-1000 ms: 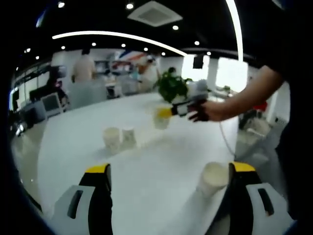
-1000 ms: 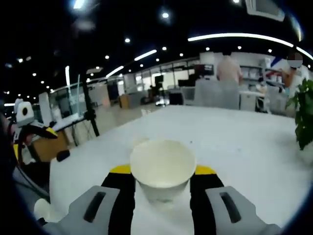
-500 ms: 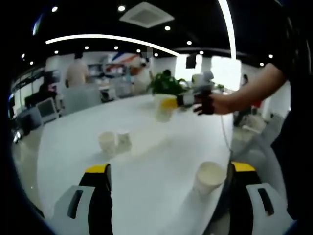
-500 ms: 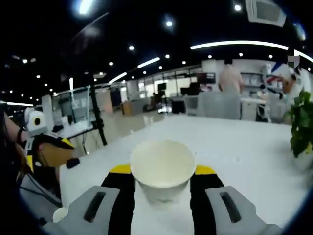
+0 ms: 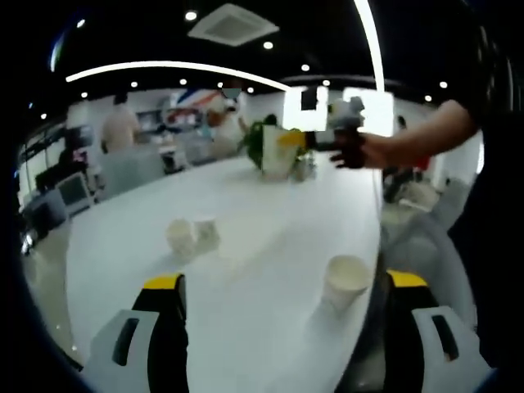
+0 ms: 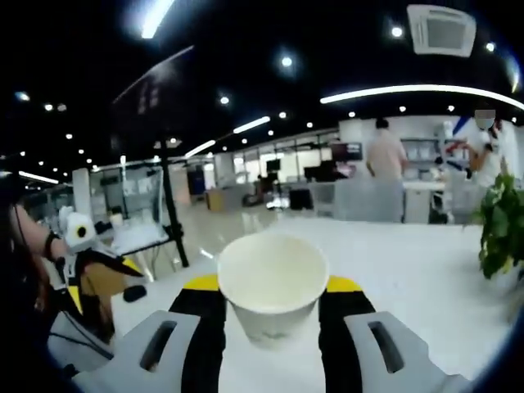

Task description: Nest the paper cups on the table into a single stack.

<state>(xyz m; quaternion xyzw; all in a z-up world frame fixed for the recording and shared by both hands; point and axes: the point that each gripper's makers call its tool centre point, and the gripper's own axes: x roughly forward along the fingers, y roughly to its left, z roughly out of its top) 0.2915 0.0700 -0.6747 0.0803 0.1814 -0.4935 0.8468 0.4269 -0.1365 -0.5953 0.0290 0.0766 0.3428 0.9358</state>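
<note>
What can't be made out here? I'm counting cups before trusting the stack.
- Two far cups, left gripper view: too small and blurred to tell whether they touch.
- Held cup, right gripper view: base hidden between the right gripper jaws.
- Near cup, left gripper view: its inside hardly shows from this angle.

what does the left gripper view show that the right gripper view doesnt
Left gripper view alone: two paper cups standing side by side far out on the white table, a lone paper cup near the table edge by the open left tool, and a hand holding the other tool out over the table.

Right gripper view alone: the inside of the held cup, clamped upright in the right tool, and a stand on the office floor.

Both: the held cup, the table, the green plant, people in the background.
</note>
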